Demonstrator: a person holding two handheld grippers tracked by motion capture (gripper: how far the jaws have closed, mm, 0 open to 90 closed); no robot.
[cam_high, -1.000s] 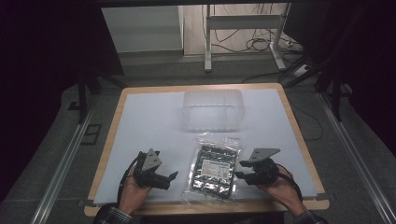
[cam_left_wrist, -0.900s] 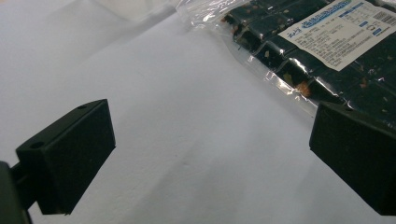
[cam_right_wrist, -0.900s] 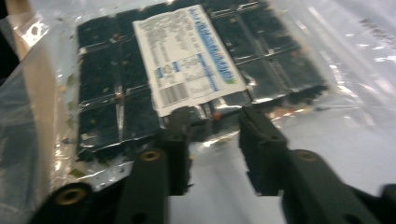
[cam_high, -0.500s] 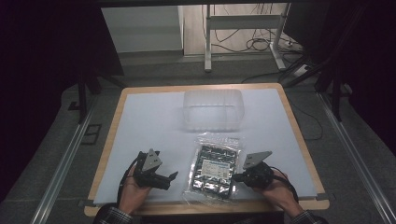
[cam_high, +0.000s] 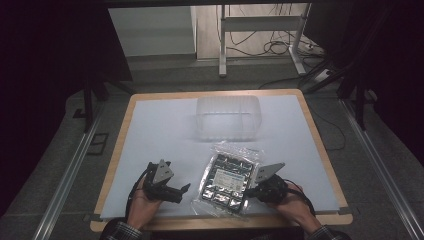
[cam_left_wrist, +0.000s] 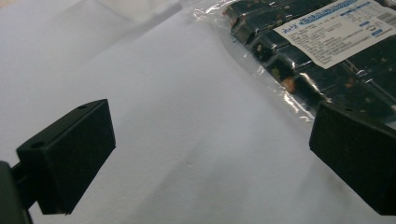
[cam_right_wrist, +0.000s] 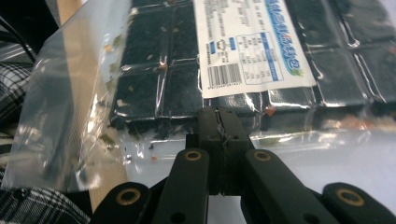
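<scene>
A clear plastic bag of dark square pieces with a white and blue label lies near the table's front edge. In the right gripper view the bag is close ahead, and my right gripper is shut on the clear film at its edge. From above, the right gripper sits at the bag's right front side. My left gripper stands open just left of the bag. In its own view the left gripper has bare white table between its jaws, with the bag beyond the right jaw.
A clear plastic tub stands at the back middle of the white table top. A wooden rim borders the table. The bag's front corner reaches the wooden front edge. Dark floor and table legs lie beyond.
My right hand has shifted slightly left and toward the front edge, bringing its gripper onto the bag's edge. The left hand and the bag stay where they were.
</scene>
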